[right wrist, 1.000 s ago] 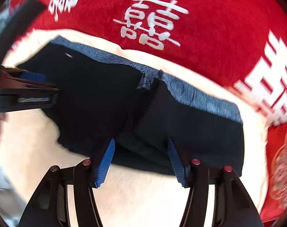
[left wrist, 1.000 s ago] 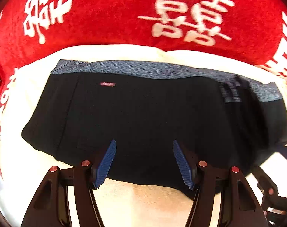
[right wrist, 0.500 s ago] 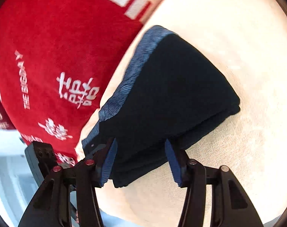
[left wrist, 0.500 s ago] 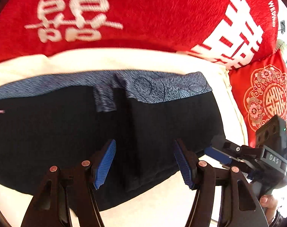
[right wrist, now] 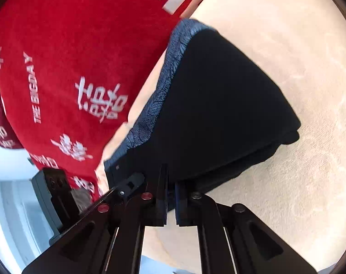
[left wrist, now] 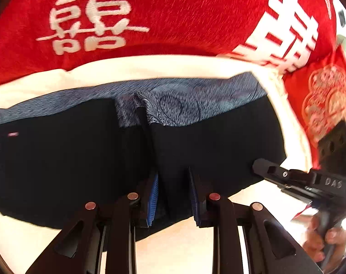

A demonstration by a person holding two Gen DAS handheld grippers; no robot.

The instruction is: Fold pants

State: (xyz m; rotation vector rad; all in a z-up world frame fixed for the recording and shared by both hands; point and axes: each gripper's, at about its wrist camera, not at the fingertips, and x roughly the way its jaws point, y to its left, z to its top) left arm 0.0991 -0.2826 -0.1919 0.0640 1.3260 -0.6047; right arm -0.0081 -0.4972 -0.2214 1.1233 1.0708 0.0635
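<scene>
Two grippers are being closed on the black pants (left wrist: 68, 164), which are lying on a cream cushion (left wrist: 163, 68) in front of a red blanket with white characters (left wrist: 173, 16). The pants are being shown partly folded, with a mottled blue-grey waistband (left wrist: 195, 98) running along the far edge and doubled over near the middle, and a small pink label (left wrist: 12, 134) at the left. The near hem is being pinched by the left gripper (left wrist: 173, 196), its blue pads pressed into the fabric. The stacked corner is being clamped by the right gripper (right wrist: 171, 203), its pads nearly touching; the layers are sagging thickly beyond it.
</scene>
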